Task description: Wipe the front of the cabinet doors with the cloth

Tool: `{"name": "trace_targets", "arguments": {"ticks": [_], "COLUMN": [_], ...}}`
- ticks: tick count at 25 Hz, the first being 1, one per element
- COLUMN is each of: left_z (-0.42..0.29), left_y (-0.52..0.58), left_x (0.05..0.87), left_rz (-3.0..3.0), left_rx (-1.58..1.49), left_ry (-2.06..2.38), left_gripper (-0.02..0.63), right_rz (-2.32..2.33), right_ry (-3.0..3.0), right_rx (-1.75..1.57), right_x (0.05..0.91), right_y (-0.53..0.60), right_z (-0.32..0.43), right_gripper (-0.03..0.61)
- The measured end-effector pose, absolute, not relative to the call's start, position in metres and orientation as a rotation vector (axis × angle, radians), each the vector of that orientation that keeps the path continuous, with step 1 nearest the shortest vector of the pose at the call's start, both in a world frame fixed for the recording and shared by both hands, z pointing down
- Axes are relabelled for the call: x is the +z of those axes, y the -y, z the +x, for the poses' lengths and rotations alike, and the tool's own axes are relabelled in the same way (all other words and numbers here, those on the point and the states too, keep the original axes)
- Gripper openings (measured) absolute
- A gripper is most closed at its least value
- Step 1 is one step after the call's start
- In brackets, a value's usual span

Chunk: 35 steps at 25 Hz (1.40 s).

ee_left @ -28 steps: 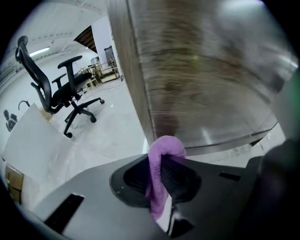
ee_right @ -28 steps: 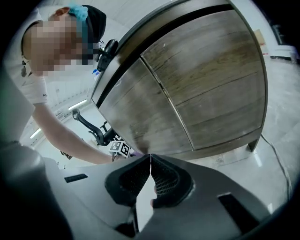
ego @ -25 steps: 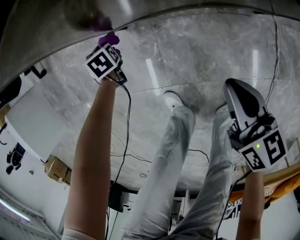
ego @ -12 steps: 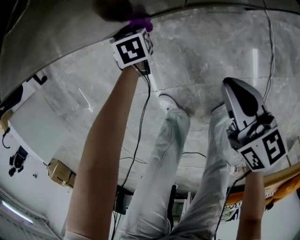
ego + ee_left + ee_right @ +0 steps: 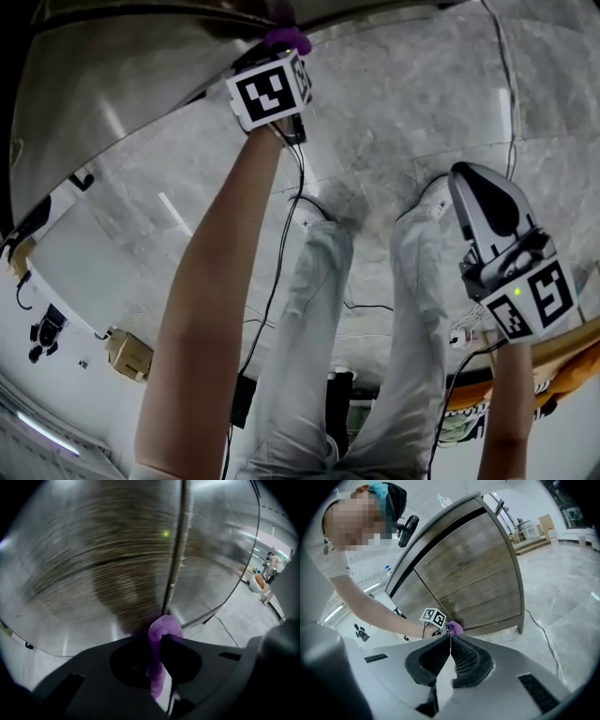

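The left claw [image 5: 158,641] is clamped on the purple cloth [image 5: 165,626]. The cloth lies against the wooden cabinet door [image 5: 112,569], in its low part, just beside the vertical seam [image 5: 176,550] between two fronts. The right claw [image 5: 450,638] is closed, its tips touching each other with nothing between them. It hangs well apart from the cabinet, above the grey floor [image 5: 394,103] and beside the person's legs [image 5: 309,319].
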<state>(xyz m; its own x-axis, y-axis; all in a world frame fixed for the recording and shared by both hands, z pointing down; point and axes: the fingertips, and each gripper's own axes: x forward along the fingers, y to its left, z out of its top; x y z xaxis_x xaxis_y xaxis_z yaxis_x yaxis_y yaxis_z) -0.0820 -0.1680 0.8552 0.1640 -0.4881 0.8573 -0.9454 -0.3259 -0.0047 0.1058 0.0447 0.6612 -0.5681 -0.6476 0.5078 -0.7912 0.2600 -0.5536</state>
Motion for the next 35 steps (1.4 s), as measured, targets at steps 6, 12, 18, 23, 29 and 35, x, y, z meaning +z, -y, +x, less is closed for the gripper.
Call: {"name": "trace_targets", "arguments": {"ticks": [6, 12, 18, 23, 29, 35], "left_z": [-0.033, 0.017, 0.039, 0.021, -0.034, -0.085], "left_y": [0.133, 0.069, 0.073, 0.104, 0.130, 0.135], "left_x": [0.812, 0.732, 0.649, 0.566, 0.484, 0.445], "left_rz": [1.915, 2.021, 2.063, 2.144, 2.168, 2.038], "left_rx": [1.101, 1.141, 0.997, 0.749, 0.447, 0.293], "left_ry": [1.335, 1.216, 1.370, 1.564, 1.733, 1.835], "left_gripper": [0.046, 0.046, 0.046, 0.046, 0.046, 0.046], "right_rz": [1.455, 1.379, 1.179, 1.303, 1.435, 1.351], "right_ry": [2.360, 2.472, 2.515, 2.431, 2.446, 2.544], "right_rx": [1.208, 1.174, 1.052, 1.078, 1.129, 0.994], "right_x": [0.628, 0.556, 0.517, 0.509, 0.486, 0.453], "right_y": [-0.047, -0.030, -0.025, -0.012, 0.025, 0.067], "right_z": [0.167, 0.192, 0.208, 0.222, 0.178, 0.122], "right_gripper": [0.028, 0.027, 0.028, 0.028, 0.028, 0.028]}}
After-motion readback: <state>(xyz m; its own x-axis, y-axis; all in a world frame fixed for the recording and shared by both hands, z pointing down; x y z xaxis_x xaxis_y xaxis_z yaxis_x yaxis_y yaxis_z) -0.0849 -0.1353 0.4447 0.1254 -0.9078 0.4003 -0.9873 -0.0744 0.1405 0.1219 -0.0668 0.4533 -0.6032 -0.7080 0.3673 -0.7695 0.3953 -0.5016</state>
